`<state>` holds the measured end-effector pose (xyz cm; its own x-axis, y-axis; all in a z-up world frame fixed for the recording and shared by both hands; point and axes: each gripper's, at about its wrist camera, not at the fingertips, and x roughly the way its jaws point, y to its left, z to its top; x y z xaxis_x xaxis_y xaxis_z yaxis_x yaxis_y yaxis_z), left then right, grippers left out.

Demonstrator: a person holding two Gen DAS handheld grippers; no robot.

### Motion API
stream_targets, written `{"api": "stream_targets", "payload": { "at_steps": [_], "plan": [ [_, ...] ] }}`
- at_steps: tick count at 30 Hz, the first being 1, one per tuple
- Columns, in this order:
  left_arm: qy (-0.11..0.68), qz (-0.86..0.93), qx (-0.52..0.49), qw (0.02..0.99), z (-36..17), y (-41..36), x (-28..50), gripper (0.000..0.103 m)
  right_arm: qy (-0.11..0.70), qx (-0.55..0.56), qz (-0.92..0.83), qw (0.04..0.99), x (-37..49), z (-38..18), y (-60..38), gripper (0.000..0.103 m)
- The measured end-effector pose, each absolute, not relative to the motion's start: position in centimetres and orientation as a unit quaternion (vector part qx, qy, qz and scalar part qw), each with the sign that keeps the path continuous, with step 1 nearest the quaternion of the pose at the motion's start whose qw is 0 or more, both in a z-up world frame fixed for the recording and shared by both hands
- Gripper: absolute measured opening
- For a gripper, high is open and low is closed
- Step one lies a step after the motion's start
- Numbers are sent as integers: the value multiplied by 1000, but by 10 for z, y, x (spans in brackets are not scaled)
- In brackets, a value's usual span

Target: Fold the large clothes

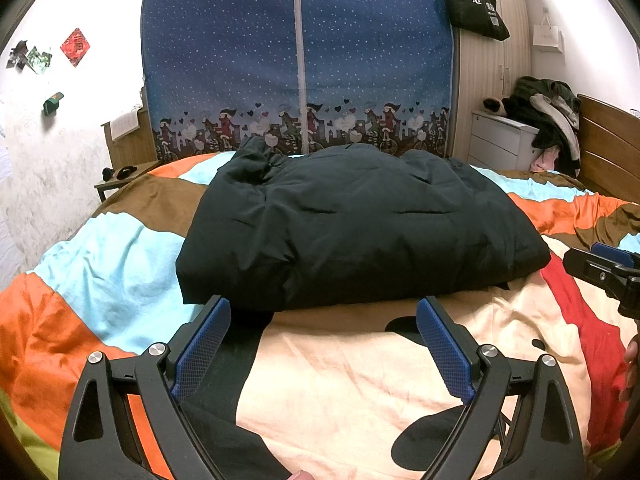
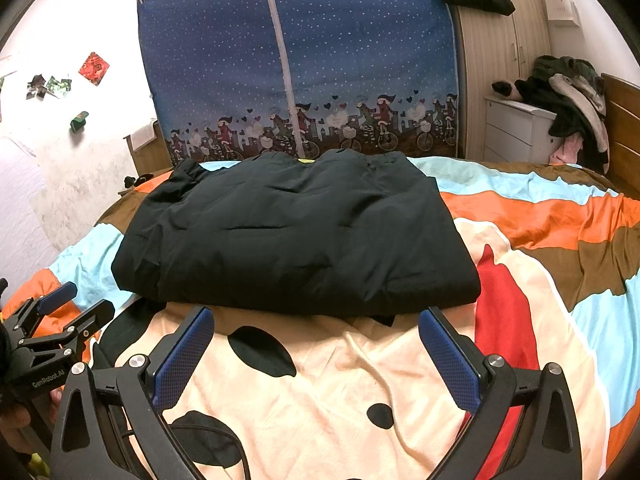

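A large black padded garment [image 1: 352,224] lies folded into a thick rectangle on the bed, also seen in the right wrist view [image 2: 296,236]. My left gripper [image 1: 324,316] stands open just short of its near edge, nothing between the blue pads [image 1: 204,344]. My right gripper [image 2: 316,324] is likewise open in front of the same near edge, its pads [image 2: 448,356] apart and empty. Each gripper shows at the edge of the other's view: the right one [image 1: 604,272] at far right, the left one [image 2: 76,308] at far left.
A quilt [image 2: 340,392] with cream, orange, light-blue, brown and red patches covers the bed. Behind stand a blue fabric wardrobe [image 1: 296,64], a white drawer unit [image 1: 500,140] heaped with clothes, a wooden headboard [image 1: 608,148] at right and a small side table [image 1: 120,180] at left.
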<state>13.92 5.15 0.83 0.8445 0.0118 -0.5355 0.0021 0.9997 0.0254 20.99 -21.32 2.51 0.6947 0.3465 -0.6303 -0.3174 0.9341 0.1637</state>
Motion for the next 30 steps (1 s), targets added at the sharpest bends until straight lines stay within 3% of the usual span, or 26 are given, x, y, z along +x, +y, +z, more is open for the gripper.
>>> {"api": "stream_targets", "payload": {
  "at_steps": [30],
  "plan": [
    [292, -15, 17, 956, 8, 49, 135, 91, 350, 20, 181, 919, 206, 23, -209, 103]
  ]
}}
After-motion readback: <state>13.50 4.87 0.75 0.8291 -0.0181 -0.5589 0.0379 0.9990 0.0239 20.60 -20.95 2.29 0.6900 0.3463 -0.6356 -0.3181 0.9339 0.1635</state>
